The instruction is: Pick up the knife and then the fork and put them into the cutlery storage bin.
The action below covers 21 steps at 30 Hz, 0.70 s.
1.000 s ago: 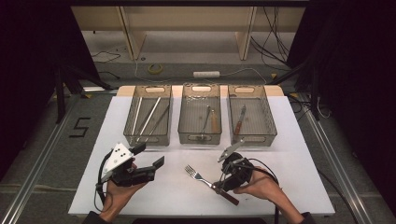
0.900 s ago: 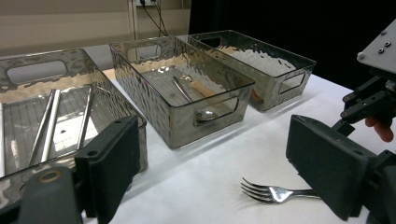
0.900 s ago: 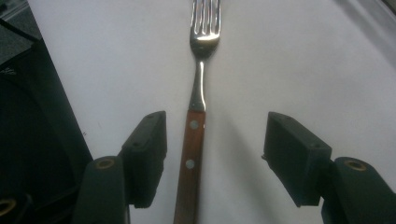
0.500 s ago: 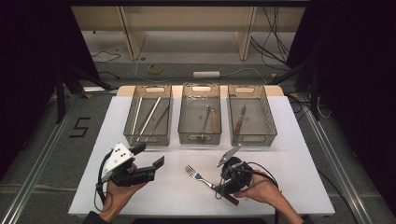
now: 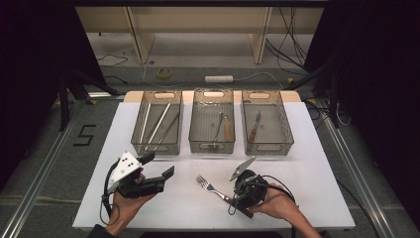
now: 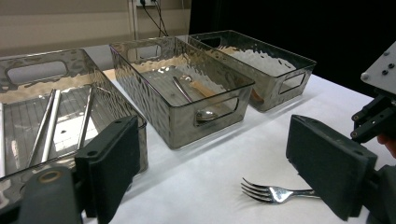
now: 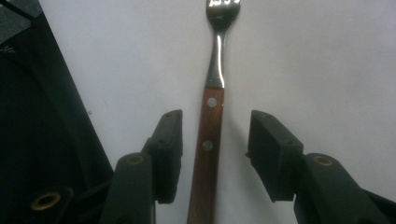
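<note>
A fork (image 5: 212,189) with a brown wooden handle lies on the white table (image 5: 307,163), tines pointing up-left. My right gripper (image 5: 237,200) points down over the handle. In the right gripper view the handle (image 7: 208,140) runs between the two black pads (image 7: 169,149) with a gap on each side. These jaws have just been closing around it and do not press on it. My left gripper (image 5: 158,166) is held still at the left, open, with nothing between its pads (image 6: 109,163). The fork's tines (image 6: 261,190) also show in the left gripper view.
Three clear trays stand in a row at the back. The left tray (image 5: 140,121) holds long metal sticks, the middle tray (image 5: 213,146) a spoon, the right tray (image 5: 285,124) a brown-handled utensil. The table's front edge lies close below both hands.
The right gripper has settled slightly lower over the fork handle, its jaws closer together. The left gripper and the fork have not moved.
</note>
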Tool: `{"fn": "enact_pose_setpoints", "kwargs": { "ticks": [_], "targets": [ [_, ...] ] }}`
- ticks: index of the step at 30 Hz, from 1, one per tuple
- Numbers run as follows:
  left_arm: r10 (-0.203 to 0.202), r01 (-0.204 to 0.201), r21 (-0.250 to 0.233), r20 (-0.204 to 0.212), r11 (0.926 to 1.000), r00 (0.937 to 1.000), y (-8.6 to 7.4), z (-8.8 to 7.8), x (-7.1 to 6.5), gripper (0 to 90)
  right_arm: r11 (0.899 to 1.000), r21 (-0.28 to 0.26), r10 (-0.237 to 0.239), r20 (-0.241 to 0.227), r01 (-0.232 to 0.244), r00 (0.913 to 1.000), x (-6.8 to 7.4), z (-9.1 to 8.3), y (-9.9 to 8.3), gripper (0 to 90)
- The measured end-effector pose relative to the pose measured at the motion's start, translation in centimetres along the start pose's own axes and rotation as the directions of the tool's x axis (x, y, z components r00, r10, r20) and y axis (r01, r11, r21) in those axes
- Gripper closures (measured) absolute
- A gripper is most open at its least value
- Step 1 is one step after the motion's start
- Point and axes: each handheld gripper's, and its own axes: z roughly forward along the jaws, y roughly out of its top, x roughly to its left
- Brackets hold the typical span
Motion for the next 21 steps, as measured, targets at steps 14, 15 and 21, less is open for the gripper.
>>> {"fn": "enact_pose_setpoints", "kwargs": {
  "ticks": [14,15,21],
  "targets": [
    [0.001,-0.001,0.000,0.000,1.0000,1.0000,0.0,0.0,0.0,17.4,0.998,0.053,-0.031,0.062,0.028,0.9976,0.8,1.6,-0.2,64.8],
    [0.001,-0.001,0.000,0.000,1.0000,1.0000,0.0,0.0,0.0,17.4,0.998,0.051,-0.026,0.068,0.023,0.9974,0.8,1.6,-0.2,65.6],
    [0.001,-0.001,-0.001,0.000,1.0000,1.0000,0.0,0.0,0.0,17.4,0.997,0.064,-0.052,0.094,0.046,0.9942,1.0,1.9,-0.3,69.6]
  ]
}}
